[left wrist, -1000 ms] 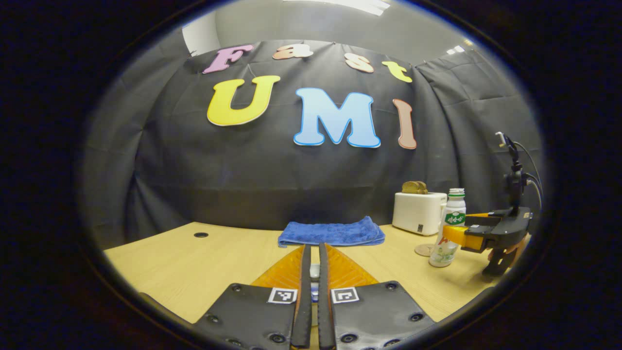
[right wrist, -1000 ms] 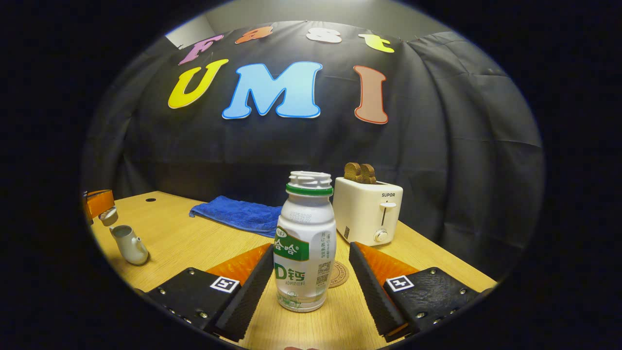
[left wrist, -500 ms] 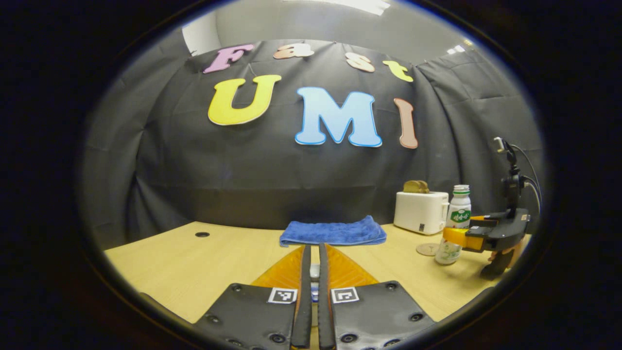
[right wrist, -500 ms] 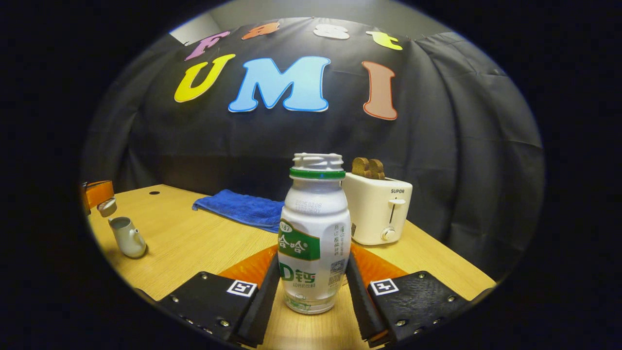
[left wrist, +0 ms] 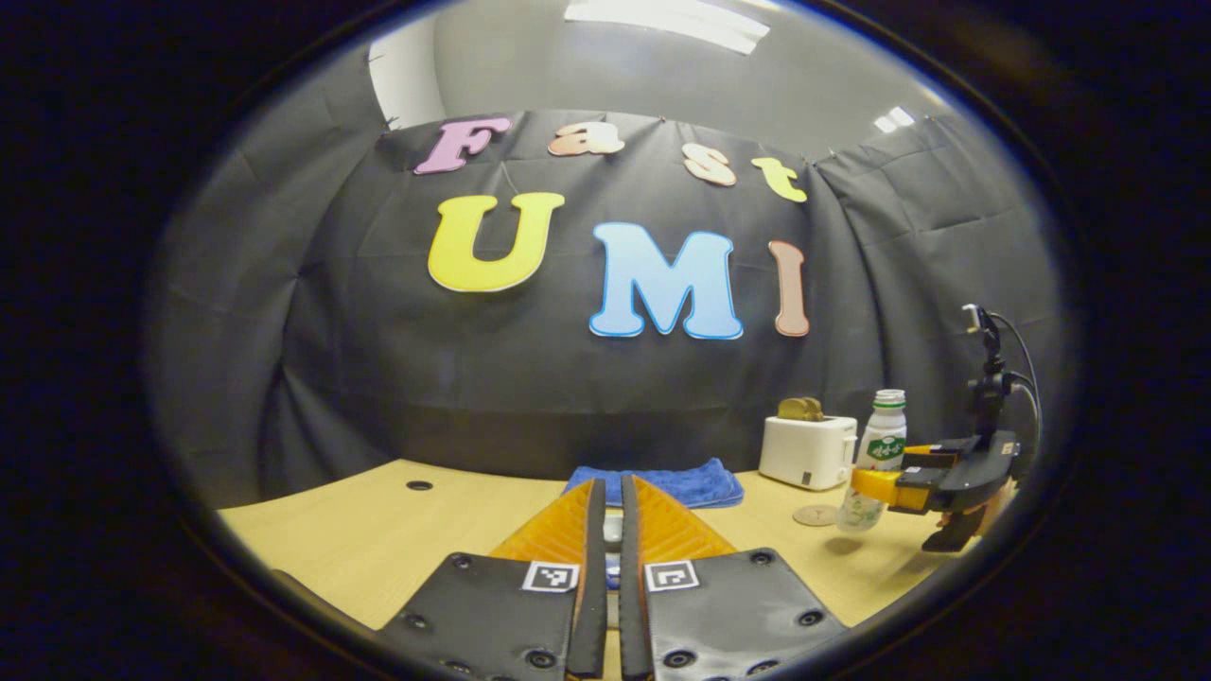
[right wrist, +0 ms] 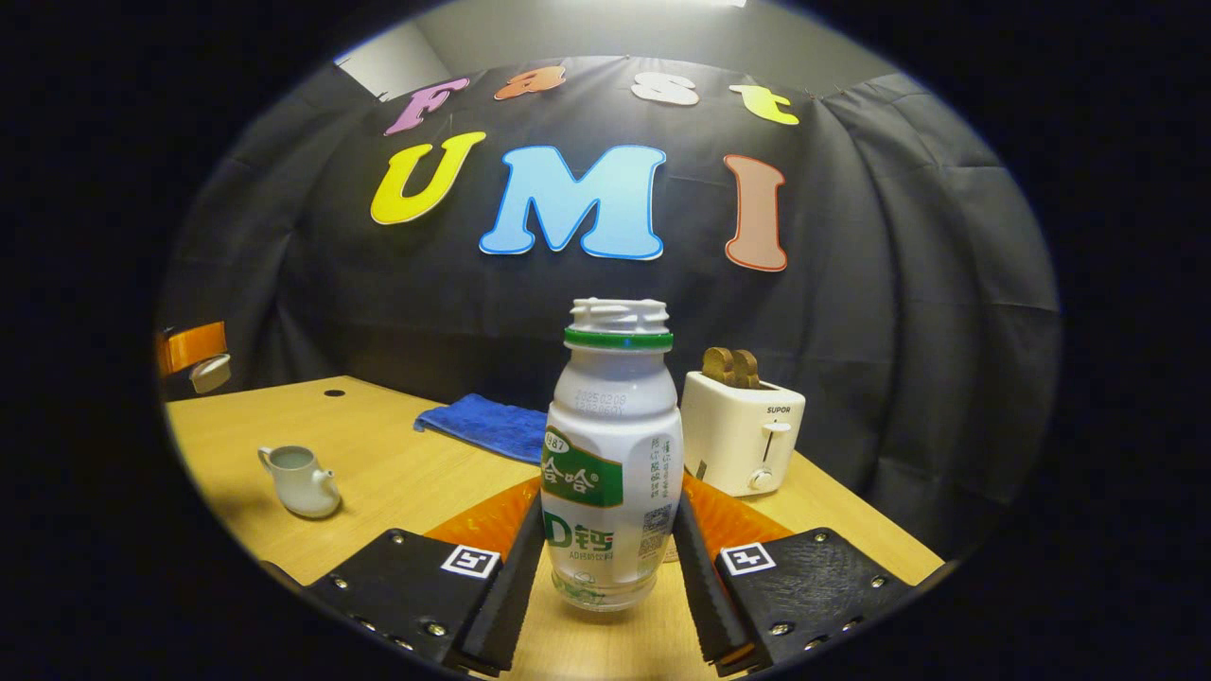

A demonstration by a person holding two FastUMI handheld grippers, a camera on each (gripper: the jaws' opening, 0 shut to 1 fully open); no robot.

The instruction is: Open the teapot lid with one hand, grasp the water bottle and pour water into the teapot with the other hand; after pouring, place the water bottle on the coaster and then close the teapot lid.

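Right gripper view: the right gripper has its fingers pressed on both sides of the water bottle, held upright and lifted off the counter; the open teapot stands well to the left of them. Left gripper view: the left gripper is nearly closed on the small teapot lid, with the coaster far right, just beside the bottle.
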